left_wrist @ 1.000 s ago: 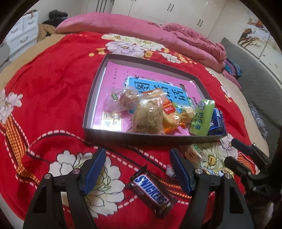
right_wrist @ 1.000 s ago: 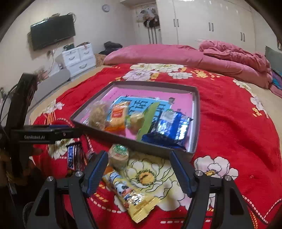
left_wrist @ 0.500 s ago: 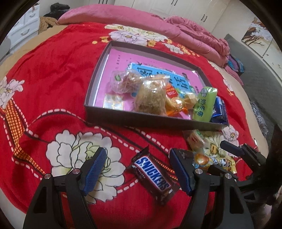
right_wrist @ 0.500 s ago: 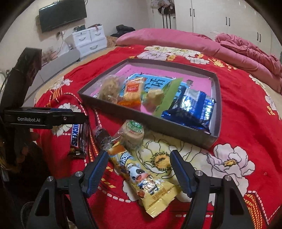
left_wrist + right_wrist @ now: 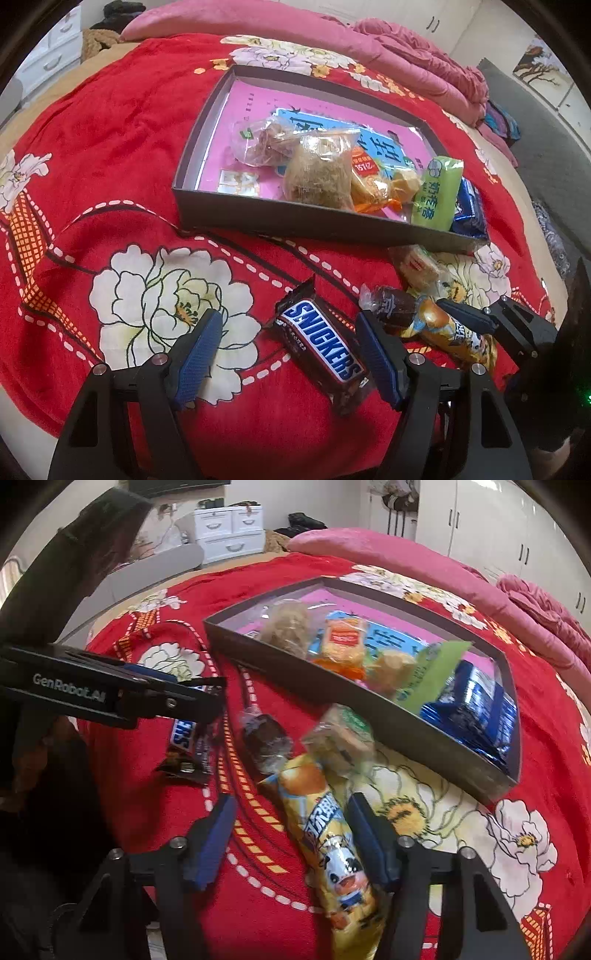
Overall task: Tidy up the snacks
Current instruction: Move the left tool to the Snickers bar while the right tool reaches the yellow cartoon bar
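A Snickers bar (image 5: 321, 350) lies on the red bedspread between the fingers of my left gripper (image 5: 288, 350), which is open and clear of it. My right gripper (image 5: 291, 842) straddles a long yellow packet with a cartoon cow (image 5: 325, 834). Its jaws are closing: the right pad is at the packet's edge and the left pad is still apart from it. A dark grey box (image 5: 295, 221) behind holds several snacks, among them a green packet (image 5: 436, 195) and a blue one (image 5: 476, 701). In the right wrist view the left gripper (image 5: 216, 698) hangs over the Snickers bar (image 5: 184, 734).
A brown wrapped sweet (image 5: 266, 738) and a clear-wrapped round cake (image 5: 340, 734) lie loose between the yellow packet and the box wall (image 5: 332, 690). A pink quilt (image 5: 332, 29) is bunched at the bed's far side. One of the right gripper's fingers (image 5: 465, 314) shows beside the yellow packet (image 5: 443, 328).
The right gripper came down and forward over the yellow packet, rolled, and its jaws narrowed around it. The left gripper tipped slightly down, with the Snickers bar still between its fingers.
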